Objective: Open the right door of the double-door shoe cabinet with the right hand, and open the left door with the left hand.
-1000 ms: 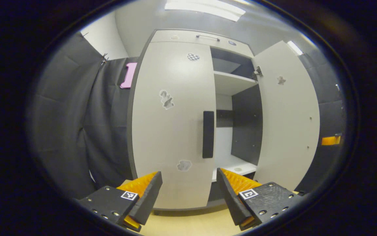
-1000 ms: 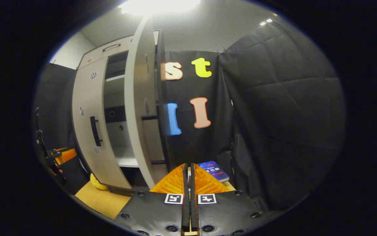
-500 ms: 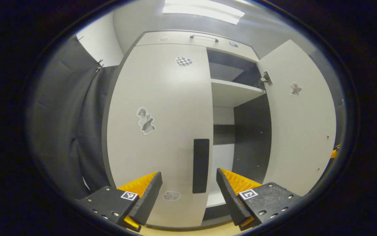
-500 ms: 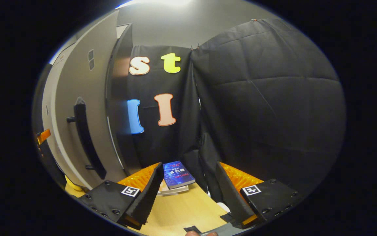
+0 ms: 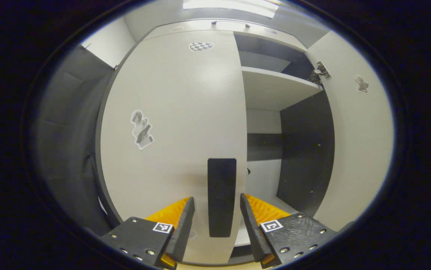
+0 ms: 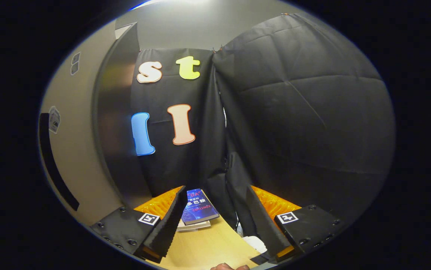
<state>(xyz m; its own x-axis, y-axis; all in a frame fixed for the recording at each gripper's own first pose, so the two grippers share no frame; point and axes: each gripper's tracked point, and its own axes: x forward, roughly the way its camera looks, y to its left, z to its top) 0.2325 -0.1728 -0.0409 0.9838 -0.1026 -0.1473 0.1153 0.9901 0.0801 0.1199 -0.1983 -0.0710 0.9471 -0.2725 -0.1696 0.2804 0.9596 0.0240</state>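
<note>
In the left gripper view the pale shoe cabinet's left door [image 5: 174, 123] is closed. Its black vertical handle [image 5: 221, 210] stands between the fingers of my left gripper [image 5: 216, 198], which is open, with a thin gap showing on each side of the handle. The right door [image 5: 358, 150] is swung wide open, baring shelves [image 5: 271, 88] inside. In the right gripper view my right gripper [image 6: 214, 193] is open and holds nothing. The right door's outer face [image 6: 73, 150] and its black handle [image 6: 56, 165] lie at the far left, apart from the fingers.
A blue book [image 6: 198, 208] lies on a stack on the wooden surface [image 6: 208, 247] ahead of the right gripper. A white item [image 6: 256, 243] lies by the right finger. A bit of a hand [image 6: 226, 267] shows at the bottom edge. Black cloth hangs behind.
The left gripper has moved in on the left door until its fingers flank the handle, narrowing slightly. The right gripper has opened and let go of the right door's handle, turning right, away from it.
</note>
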